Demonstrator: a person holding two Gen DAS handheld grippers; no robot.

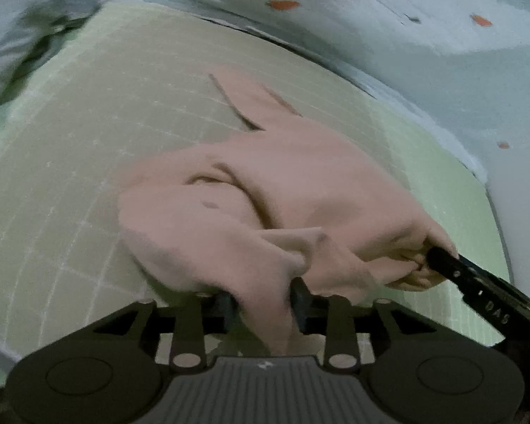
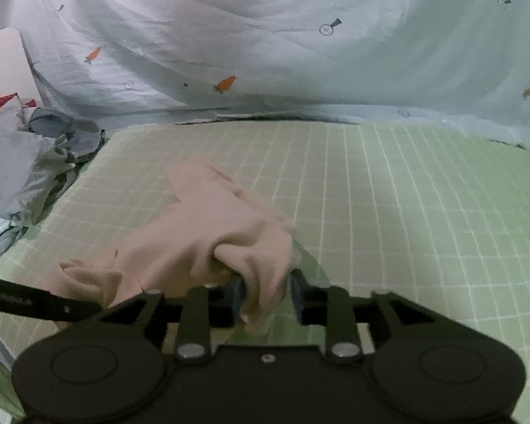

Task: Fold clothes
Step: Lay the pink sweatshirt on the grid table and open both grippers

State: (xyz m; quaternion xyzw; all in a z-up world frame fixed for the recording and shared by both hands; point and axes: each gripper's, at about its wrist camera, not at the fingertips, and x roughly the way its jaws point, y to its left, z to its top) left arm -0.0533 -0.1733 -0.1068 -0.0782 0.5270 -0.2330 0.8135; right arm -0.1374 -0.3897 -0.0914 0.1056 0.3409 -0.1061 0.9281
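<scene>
My left fingers and right fingers each pinch pink garment edge; rest trails ahead on green mat. Keep grips level, cloth taut between, to lay edge square.

Both grippers clamped (side by side)

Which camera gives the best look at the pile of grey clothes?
The right wrist view: the grey clothes pile is sharp there, left of the green mat. The left wrist view shows only a blurred grey smear at upper left.
</scene>
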